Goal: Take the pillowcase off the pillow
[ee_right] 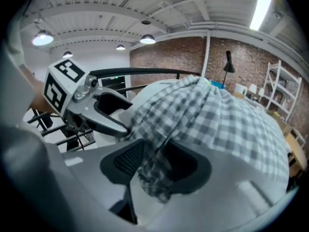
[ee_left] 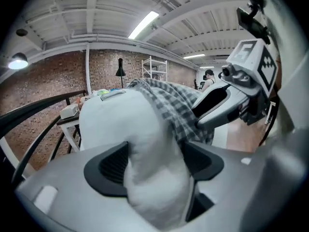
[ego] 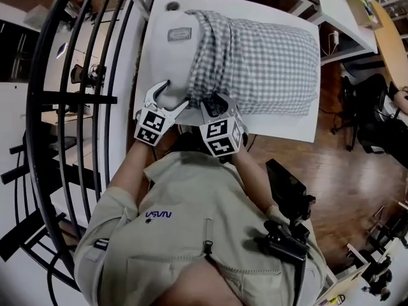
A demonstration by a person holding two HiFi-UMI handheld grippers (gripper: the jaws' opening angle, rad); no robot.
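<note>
Baring part of the white pillow [ego: 167,59], gingham pillowcase [ego: 268,62] bunched; left hand-held gripper [ego: 171,95] and right hand-held gripper [ego: 215,102] released.

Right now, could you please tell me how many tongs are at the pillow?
2. The left tongs straddle a bare white corner of the pillow; the right tongs, just beside them, straddle the open edge of the checked pillowcase. None appears hidden.
</note>
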